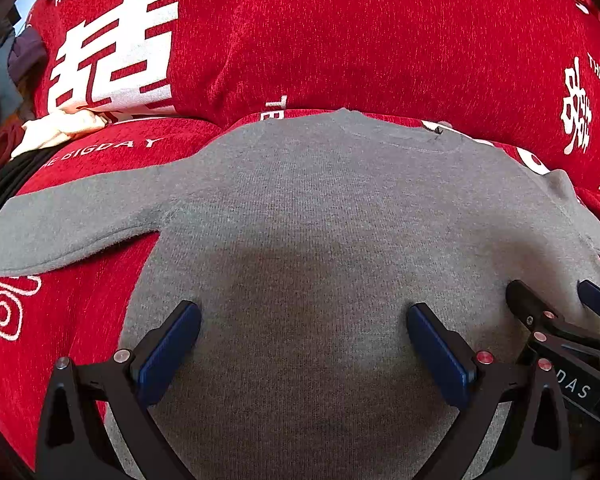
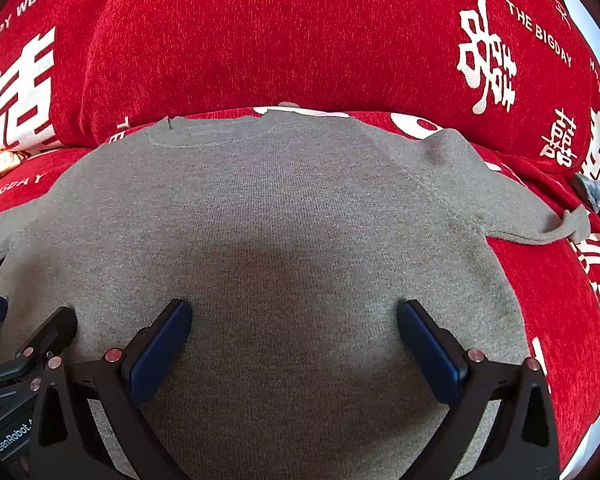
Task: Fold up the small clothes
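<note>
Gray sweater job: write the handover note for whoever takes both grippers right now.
Left gripper: open, holding nothing, over the lower body of the gray sweater.
Right gripper: open, holding nothing, beside the left one.
The sweater lies flat on the red sofa cover, neckline away from you, both sleeves spread out.
Done: laid out.
Left: every fold. Probably sleeves first.

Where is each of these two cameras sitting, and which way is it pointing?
Left wrist: on the left gripper, looking forward past its open blue fingers onto the grey sweater; the right gripper pokes in at the right.
Right wrist: on the right gripper, same forward look, fingers open; the left gripper shows at the left.
Shared: the sweater, the red sofa cover behind it, and each other's gripper.
</note>
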`<state>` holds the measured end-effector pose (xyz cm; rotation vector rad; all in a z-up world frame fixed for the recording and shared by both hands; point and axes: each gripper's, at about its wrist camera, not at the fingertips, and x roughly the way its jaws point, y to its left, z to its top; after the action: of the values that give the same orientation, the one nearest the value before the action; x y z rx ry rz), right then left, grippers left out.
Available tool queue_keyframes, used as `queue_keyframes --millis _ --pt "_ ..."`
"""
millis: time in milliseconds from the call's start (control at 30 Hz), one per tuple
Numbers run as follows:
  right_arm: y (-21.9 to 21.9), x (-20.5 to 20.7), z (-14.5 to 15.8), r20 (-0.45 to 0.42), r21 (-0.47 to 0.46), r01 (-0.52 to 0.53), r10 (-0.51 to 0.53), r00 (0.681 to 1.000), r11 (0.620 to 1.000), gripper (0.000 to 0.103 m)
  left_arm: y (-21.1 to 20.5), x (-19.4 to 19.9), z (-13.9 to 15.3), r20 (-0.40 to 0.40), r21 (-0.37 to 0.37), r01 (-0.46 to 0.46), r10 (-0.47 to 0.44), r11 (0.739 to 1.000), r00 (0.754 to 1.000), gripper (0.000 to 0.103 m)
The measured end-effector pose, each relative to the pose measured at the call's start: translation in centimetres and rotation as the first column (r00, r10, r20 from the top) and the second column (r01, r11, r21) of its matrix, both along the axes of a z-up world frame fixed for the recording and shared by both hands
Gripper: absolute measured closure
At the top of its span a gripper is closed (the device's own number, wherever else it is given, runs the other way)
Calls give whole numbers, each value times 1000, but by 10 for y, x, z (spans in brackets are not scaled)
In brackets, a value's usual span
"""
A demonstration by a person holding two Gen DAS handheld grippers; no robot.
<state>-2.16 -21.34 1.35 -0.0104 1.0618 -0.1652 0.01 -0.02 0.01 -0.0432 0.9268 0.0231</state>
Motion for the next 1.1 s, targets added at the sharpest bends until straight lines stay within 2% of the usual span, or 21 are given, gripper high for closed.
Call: queue_keyframes --millis 200,267,333,433,467,533,567,633,667,733,833,867,900,967,1033,1100 --pt "-5 2 2 -18 27 -2 2 1000 1000 0 -1 0 0 -8 4 -6 6 1000 1000 0" --pt "-7 5 4 -54 31 -29 31 998 999 0 -1 2 1 -14 2 -11 11 1000 1000 0" --pt "-17 9 11 -89 84 -79 86 992 993 0 0 3 3 -33 12 -21 21 1000 999 0" --pt "-52 0 36 9 151 -29 28 1000 988 0 -13 9 11 -65 17 -26 27 1000 998 0" --pt "-72 -2 45 37 181 0 -7 999 983 0 -17 11 12 -64 -25 -16 14 1000 998 0" --pt "-123 -3 57 63 242 92 -110 992 966 0 -35 19 14 -109 -20 9 -11 1000 994 0" --pt "-152 -3 59 64 261 147 -169 983 954 0 -48 24 15 -153 -8 27 -28 1000 988 0" --pt "-225 -4 56 37 290 290 -313 949 912 0 -69 33 19 -174 -24 66 -69 998 982 0" --pt "-248 -5 54 24 298 334 -356 934 895 0 -81 38 21 -178 -25 86 -89 996 980 0" --pt "-314 -10 44 -22 296 475 -491 871 829 0 -100 47 22 -191 -28 104 -108 994 976 0" --pt "-364 -7 39 -70 283 579 -585 808 765 0 -121 56 17 -195 -45 116 -122 992 973 0" --pt "-367 -3 42 -65 284 578 -586 807 765 0 -126 58 12 -208 -44 114 -121 992 971 0" --pt "-365 7 47 -44 270 555 -566 823 787 0 -129 56 11 -182 -28 99 -103 995 978 0" --pt "-344 32 53 -21 212 463 -469 883 861 0 -133 52 10 -124 -8 74 -74 997 989 0" --pt "-300 68 44 -64 110 294 -288 955 950 0 -136 55 9 -131 9 56 -54 998 990 0" --pt "-253 91 25 -129 -30 127 -130 983 991 0 -141 66 11 -170 -10 55 -56 998 984 0"
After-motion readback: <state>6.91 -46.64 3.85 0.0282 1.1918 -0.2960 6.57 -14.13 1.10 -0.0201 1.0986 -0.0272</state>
